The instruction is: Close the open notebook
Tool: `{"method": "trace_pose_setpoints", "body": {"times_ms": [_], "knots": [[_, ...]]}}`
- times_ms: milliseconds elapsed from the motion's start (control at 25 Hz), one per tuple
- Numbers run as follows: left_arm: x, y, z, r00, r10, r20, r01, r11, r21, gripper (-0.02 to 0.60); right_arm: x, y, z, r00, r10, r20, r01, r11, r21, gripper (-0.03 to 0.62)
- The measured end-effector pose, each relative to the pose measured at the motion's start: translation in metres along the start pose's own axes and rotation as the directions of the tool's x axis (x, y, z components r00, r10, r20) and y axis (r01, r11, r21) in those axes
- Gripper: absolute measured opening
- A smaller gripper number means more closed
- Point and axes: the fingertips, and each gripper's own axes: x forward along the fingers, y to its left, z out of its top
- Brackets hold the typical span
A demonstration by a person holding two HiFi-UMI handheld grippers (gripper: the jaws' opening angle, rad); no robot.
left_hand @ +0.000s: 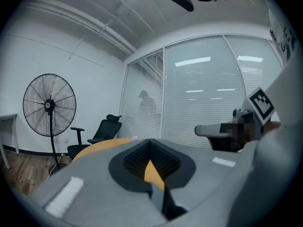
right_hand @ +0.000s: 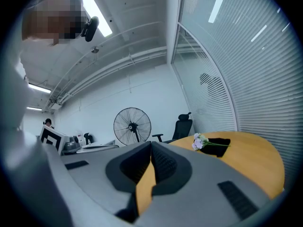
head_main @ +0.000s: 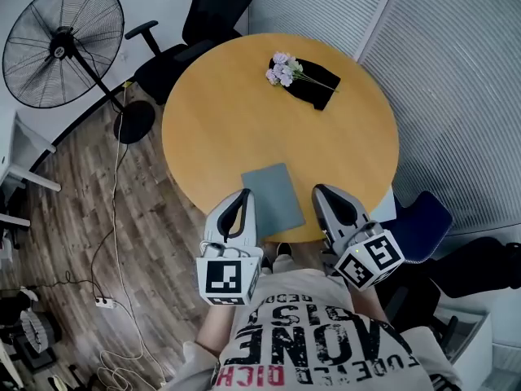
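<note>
Your left tool (head_main: pixel 243 194) is clenched: in the left gripper view its ribbed pads meet at the tip with nothing between them, and only a sliver of the yellow surface (head_main: pixel 220 112) shows through the gap lower down. Your right tool (head_main: pixel 321 191) is clenched too, its pads touching at the tip and gripping nothing.

You hold both tools at the near edge of the round surface, pointing across it. The notebook (head_main: pixel 273 195) lies flat between them, just beside the near rim. It shows one plain grey-blue cover and looks closed. Neither tool touches it: the left one is just off its left edge, and the right one is a little further off its right edge.

On the far side of the surface, well apart from the notebook, a small bunch of pale purple flowers (head_main: pixel 283 69) rests on a black cloth (head_main: pixel 316 90). The blooms hang over its left end and the stems run across it. You cannot tell whether that black item is a pouch or only folded fabric.

Beyond the surface stand a black office chair (head_main: pixel 203 23) and a pedestal fan (head_main: pixel 61 43) on the wooden floor (head_main: pixel 73 218). A blue chair (head_main: pixel 423 222) sits at your right.
</note>
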Motion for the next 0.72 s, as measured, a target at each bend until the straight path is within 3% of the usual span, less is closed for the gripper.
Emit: {"method": "trace_pose_setpoints", "body": {"times_ms": [720], "knots": [[-0.035,-0.013,-0.017,0.997,-0.082,-0.015,0.082,0.997,-0.011,0.011,-0.014,0.04,-0.025,1.0,-0.005,-0.009,0.005,1.0,-0.015,0.012]]}}
